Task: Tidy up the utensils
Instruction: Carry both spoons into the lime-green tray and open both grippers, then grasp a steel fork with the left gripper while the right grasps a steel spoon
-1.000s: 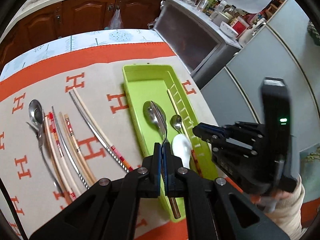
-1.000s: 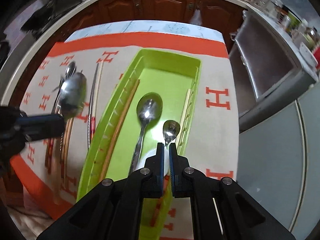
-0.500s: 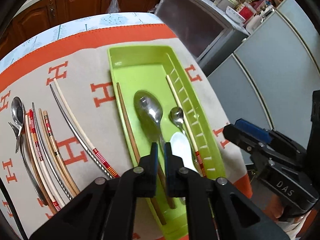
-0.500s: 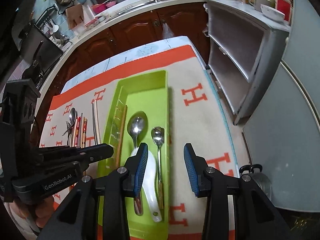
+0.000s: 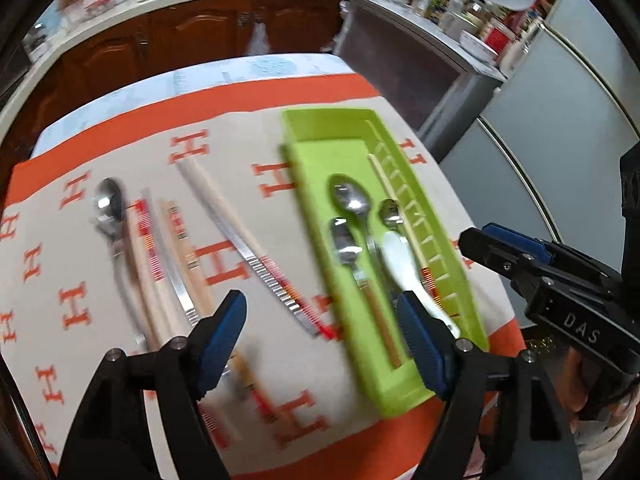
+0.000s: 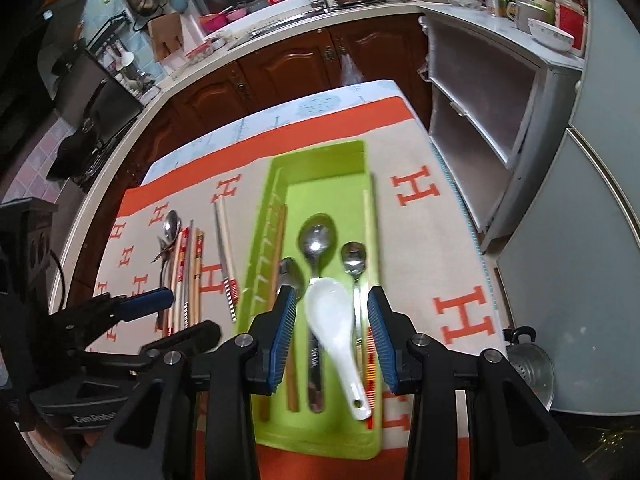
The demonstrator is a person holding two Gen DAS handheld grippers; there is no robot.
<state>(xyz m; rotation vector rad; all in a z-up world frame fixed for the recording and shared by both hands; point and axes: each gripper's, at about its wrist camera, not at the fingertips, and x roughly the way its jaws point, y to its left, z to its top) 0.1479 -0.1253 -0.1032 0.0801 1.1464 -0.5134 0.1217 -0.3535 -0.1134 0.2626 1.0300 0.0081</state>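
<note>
Left gripper point(image 5: 320, 332): jaws spread wide, nothing between them; it hangs over the near edge of the table, between the loose utensils and the tray.
Right gripper point(image 6: 332, 328): jaws apart to about the width of the tray's near end, holding nothing; poised above the tray's contents.
Green tray point(image 6: 320, 160): long plastic bin lying lengthwise on the right half of the table, its far end near the orange border of the cloth point(image 6: 420, 152).
In the tray: large steel spoon point(image 6: 318, 236), small steel spoon point(image 6: 354, 258), a third spoon with a wooden handle point(image 6: 290, 272), white ceramic soup spoon point(image 6: 334, 320) lying across the others, plus chopsticks along both long walls.
Still out on the cloth, left side: spoon point(image 5: 108, 204) nearest the left edge, a bundle of wooden and patterned chopsticks point(image 5: 168, 248) just beside it, and a metal-and-pale pair point(image 5: 236, 240) lying diagonally, closer to the tray.
Handling, judged: chopsticks are light, stiff, thin and low on the cloth, so they may roll or slip; take them near mid-length, across the shaft. Steel ones look slicker than wood. The steel spoon is best taken at the handle neck. The ceramic spoon is brittle.
Progress, judged: partly sorted; left group remains.
Image quality: left view motion-blurred, fine pattern detail unreliable.
</note>
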